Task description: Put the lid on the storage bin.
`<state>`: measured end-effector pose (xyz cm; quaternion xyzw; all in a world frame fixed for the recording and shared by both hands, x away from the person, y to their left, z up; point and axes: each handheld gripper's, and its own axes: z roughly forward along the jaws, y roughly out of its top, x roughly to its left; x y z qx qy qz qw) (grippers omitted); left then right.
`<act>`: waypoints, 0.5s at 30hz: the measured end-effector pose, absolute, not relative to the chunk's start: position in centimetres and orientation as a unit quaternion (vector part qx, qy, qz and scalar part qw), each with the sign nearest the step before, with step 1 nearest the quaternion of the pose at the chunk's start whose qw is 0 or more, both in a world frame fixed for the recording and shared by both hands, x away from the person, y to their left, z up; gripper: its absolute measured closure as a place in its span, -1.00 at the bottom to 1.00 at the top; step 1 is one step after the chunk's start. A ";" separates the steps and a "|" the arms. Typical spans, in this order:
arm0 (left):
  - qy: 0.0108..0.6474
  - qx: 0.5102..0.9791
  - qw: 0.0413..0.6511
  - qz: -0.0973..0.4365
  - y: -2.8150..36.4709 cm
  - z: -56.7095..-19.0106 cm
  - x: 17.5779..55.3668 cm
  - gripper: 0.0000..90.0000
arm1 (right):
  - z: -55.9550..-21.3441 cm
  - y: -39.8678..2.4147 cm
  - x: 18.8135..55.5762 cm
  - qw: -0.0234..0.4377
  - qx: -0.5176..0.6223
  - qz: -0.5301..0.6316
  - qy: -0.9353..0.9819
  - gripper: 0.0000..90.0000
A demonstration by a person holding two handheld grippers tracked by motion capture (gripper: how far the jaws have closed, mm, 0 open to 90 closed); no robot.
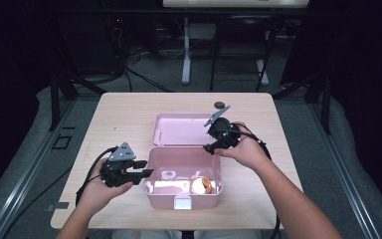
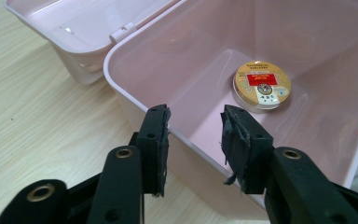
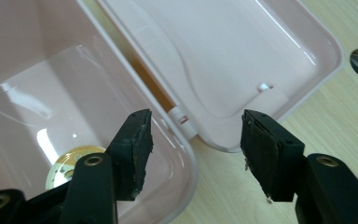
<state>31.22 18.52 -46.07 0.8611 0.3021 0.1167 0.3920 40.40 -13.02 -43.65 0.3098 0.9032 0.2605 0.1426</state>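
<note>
A: Where's the round gold tin (image 2: 262, 84)?

B: Inside the open pink plastic box (image 1: 151, 164), near its front right corner.

A: The grippers?

B: Left gripper (image 1: 146, 174) straddles the box's left wall, right gripper (image 1: 210, 148) its back right corner; both jaws apart, gripping nothing.

Count: 1 pink box (image 1: 183, 172) with 1 hinged lid (image 1: 181, 129), 1 round gold tin (image 1: 201, 184) inside, 2 tools (left (image 1: 146, 173), right (image 1: 210, 148)), 1 desk (image 1: 124, 114).
</note>
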 end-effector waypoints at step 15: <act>0.297 0.855 0.407 0.120 18.2 -46.2 31.1 0.87 | -43.6 -14.1 41.7 0.147 0.379 0.308 0.861 0.07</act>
